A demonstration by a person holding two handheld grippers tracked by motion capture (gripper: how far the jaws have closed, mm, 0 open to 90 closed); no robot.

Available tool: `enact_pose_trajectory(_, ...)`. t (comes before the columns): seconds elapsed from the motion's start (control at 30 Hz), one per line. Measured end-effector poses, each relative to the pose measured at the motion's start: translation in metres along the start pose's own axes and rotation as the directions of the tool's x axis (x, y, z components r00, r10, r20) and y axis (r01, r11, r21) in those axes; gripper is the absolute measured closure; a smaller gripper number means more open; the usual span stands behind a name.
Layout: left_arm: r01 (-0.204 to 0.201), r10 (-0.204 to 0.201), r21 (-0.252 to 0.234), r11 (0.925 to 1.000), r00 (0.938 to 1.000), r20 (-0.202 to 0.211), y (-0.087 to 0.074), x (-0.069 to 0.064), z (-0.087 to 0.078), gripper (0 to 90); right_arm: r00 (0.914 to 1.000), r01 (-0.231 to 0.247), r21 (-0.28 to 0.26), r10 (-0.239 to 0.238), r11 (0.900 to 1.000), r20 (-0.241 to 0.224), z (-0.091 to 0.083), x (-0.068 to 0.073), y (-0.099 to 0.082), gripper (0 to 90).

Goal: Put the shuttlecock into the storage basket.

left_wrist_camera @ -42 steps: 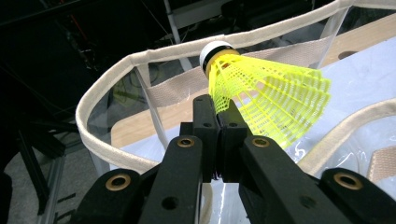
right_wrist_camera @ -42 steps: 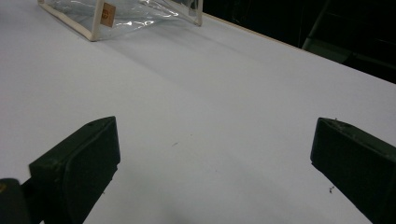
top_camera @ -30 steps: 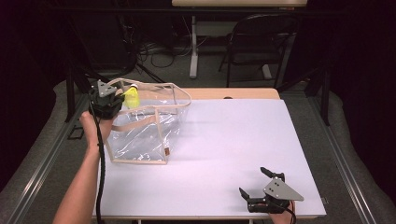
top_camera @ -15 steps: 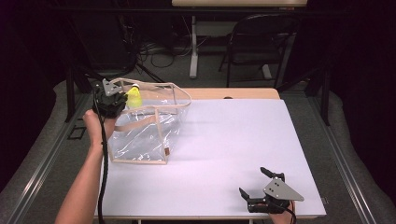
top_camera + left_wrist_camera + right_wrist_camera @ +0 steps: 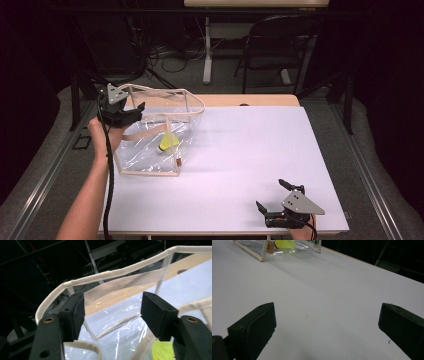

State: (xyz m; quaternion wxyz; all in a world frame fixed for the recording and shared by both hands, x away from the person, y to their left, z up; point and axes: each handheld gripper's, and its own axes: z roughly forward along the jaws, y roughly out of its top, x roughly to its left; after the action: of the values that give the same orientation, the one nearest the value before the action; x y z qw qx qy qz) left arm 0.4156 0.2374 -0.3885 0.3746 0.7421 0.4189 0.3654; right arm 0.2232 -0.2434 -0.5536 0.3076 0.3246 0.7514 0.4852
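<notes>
Item: yellow ball (image 5: 165,143) dropped into clear bag (image 5: 145,157), far left of table (image 5: 240,165).
Left gripper (image 5: 134,111) above bag rim, jaws just opened, nothing between them; right gripper (image 5: 272,196) open, idle, near right. Next, probably: withdraw left gripper clear of strap (image 5: 125,283).

The left gripper (image 5: 131,111) opened its jaws, and the yellow ball (image 5: 166,143) dropped into the clear bag (image 5: 150,160).
</notes>
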Motion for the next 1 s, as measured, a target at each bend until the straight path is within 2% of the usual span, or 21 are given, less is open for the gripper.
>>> enact_pose_trajectory(0.03, 0.002, -0.002, -0.005, 1.0, 0.9997, 0.026, -0.001, -0.001, -0.002, 30.9, 1.0, -0.003, 0.0, 0.003, 1.0, 0.001, 0.0, 0.0, 0.0, 1.0)
enact_pose_trajectory(0.27, -0.019, 0.02, -0.01, 0.9998, 0.9979, 0.062, -0.005, -0.009, -0.008, 16.5, 1.0, -0.008, 0.0, 0.008, 1.0, 0.0, -0.001, -0.001, -0.001, 1.0)
enact_pose_trajectory(0.6, -0.04, 0.043, -0.036, 0.9986, 0.9942, 0.099, -0.016, -0.028, -0.018, 8.8, 0.9998, -0.022, 0.002, 0.022, 0.9998, -0.001, -0.003, -0.004, -0.004, 1.0)
enact_pose_trajectory(0.8, -0.043, 0.047, -0.036, 0.9984, 0.9926, 0.112, -0.023, -0.038, -0.018, 2.3, 0.9995, -0.032, 0.004, 0.032, 0.9995, 0.003, -0.006, -0.005, -0.005, 1.0)
enact_pose_trajectory(1.0, -0.041, 0.047, -0.05, 0.9979, 0.9917, 0.12, -0.03, -0.046, -0.021, 0.1, 0.9995, -0.033, 0.003, 0.033, 0.9995, 0.003, -0.007, -0.006, -0.005, 1.0)
